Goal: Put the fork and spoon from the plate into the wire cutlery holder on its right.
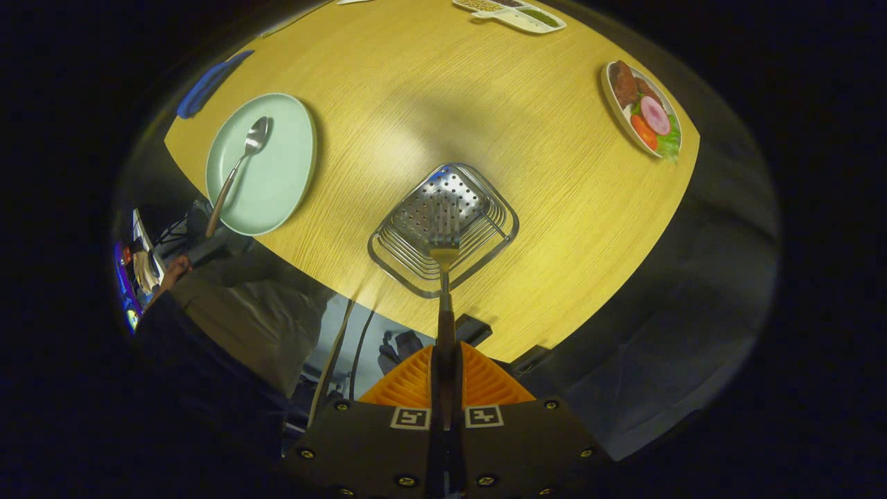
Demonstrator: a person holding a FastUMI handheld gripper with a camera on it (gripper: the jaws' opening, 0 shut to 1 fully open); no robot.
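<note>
Fork first: you have it pinched by its handle in the hand-held gripper, whose fingers are closed tight on either side of the slim stem, tines pointing away from you and hanging over the wire cutlery holder. Gripping it at the handle end leaves the whole head free, so the tines can go down into the basket with nothing of yours in the way.

The holder is a squarish basket of bent steel rods with rounded corners, and a perforated metal sheet forms its floor; it stands on the wood-grain surface, to the right of the plate. That plate is pale green, round, smooth and matte, set near the surface's edge.

The spoon lies on the plate, polished bowl toward the far side, its long handle running back over the near rim and out past it, which leaves you an end to take hold of. Judging by this, one piece is in hand above the basket and the other waits on the plate.

Further off sits a dish of mock food.
</note>
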